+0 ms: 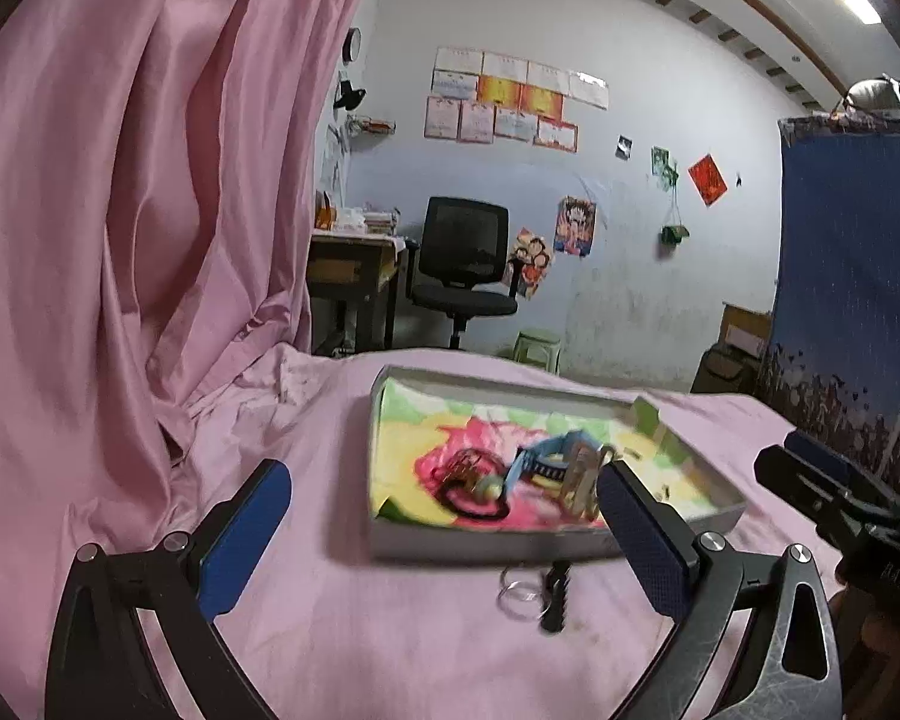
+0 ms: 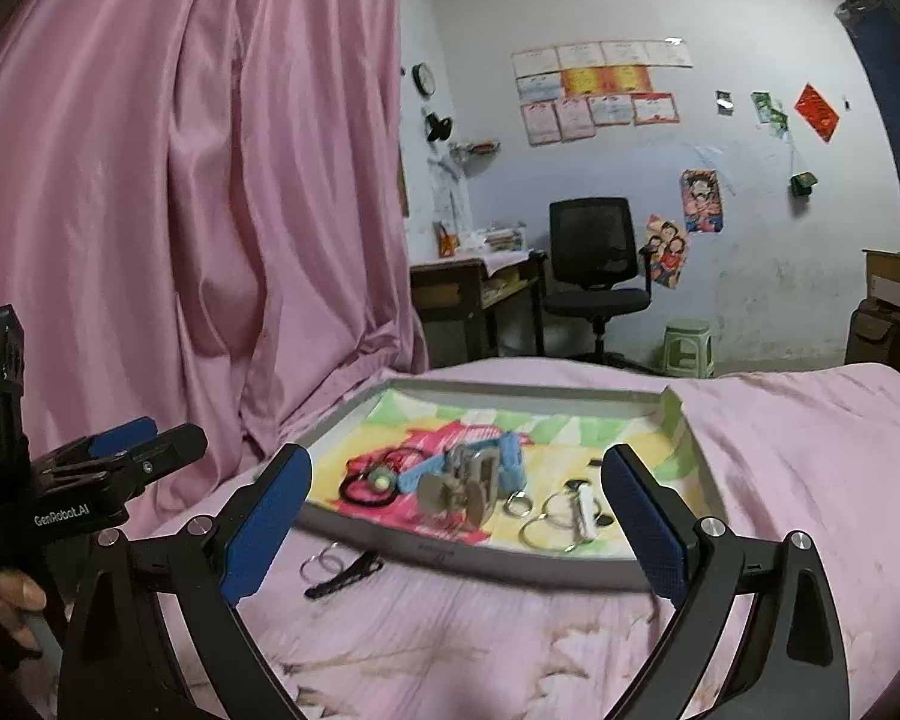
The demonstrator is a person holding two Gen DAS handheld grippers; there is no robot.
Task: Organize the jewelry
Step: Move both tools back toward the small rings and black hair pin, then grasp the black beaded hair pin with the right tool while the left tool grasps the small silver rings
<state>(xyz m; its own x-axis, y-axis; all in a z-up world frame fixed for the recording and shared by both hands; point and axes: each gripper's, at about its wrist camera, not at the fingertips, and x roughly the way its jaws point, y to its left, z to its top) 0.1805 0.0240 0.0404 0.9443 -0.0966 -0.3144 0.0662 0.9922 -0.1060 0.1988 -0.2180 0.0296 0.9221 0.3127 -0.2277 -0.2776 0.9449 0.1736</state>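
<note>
A shallow grey tray (image 1: pixel 480 543) (image 2: pixel 510 564) with a bright printed lining lies on the pink bedspread. Inside it are a blue watch strap (image 1: pixel 543 459) (image 2: pixel 486 459), a black hair tie with a green bead (image 1: pixel 486 489) (image 2: pixel 375 486), a metal clip (image 1: pixel 582 480) (image 2: pixel 456 489) and loose key rings (image 2: pixel 543 513). In front of the tray, on the cloth, lie a pair of rings (image 1: pixel 519 597) (image 2: pixel 324 561) and a black hair clip (image 1: pixel 557 594) (image 2: pixel 345 579). My left gripper (image 1: pixel 443 470) (image 2: pixel 144 447) is open above them, holding nothing. My right gripper (image 2: pixel 456 453) (image 1: pixel 828 492) is open and faces the tray.
A pink sheet (image 1: pixel 150 180) hangs as a curtain on the left. A blue patterned cloth panel (image 1: pixel 846 300) stands at the right. Beyond the bed are a black office chair (image 2: pixel 594 264), a desk (image 2: pixel 474 288) and a green stool (image 2: pixel 687 348). A hand (image 2: pixel 12 600) holds the left gripper.
</note>
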